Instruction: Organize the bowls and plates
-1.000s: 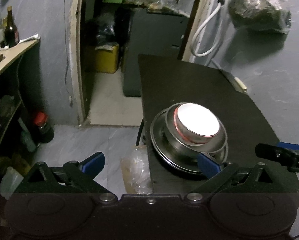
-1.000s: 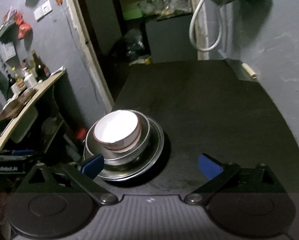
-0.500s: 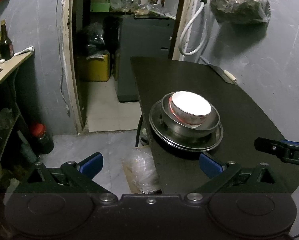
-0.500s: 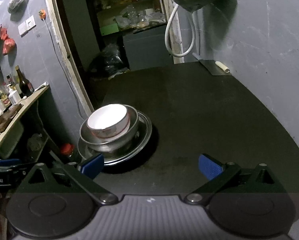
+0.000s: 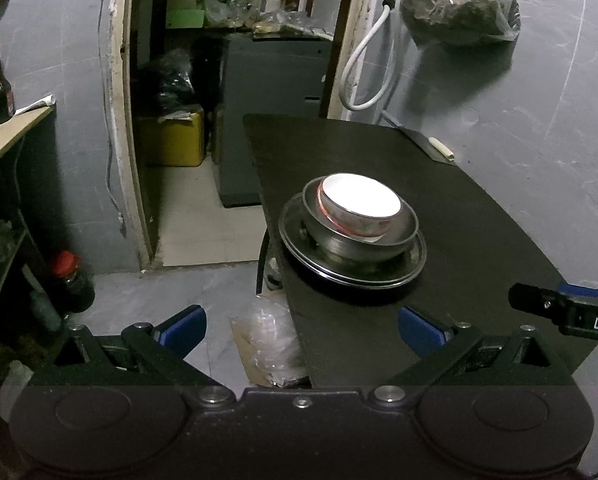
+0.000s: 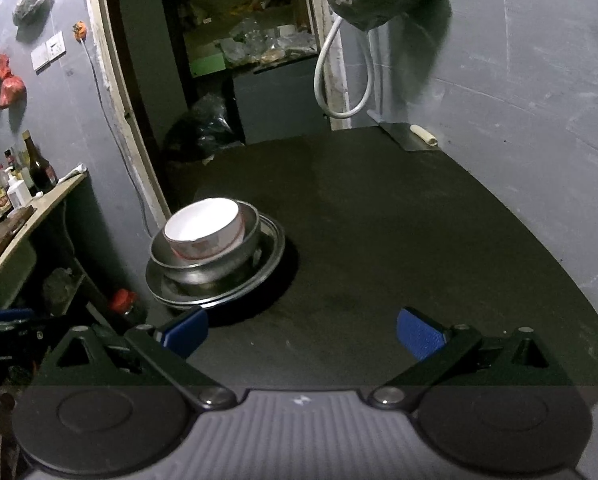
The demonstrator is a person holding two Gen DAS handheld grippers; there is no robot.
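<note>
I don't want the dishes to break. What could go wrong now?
The stack sits close to the black table's left edge; a bump might push it off. The white bowl sits tilted inside the steel bowl, atop the steel plates, so it might slip if the stack is lifted.

The left gripper [image 5: 301, 330] is black plastic: two triangular linkage arms with cut-out windows, each tipped with a blue textured pad, hinged on silver round-headed screws above a dark body with two circular recesses and a small centre screw. The right gripper [image 6: 301, 330] has the same black arms, blue pads and silver pivots, but its body is grey and ribbed with a small white mark. Seen from the left wrist, its black-and-blue side bears white letters "DAS".
</note>
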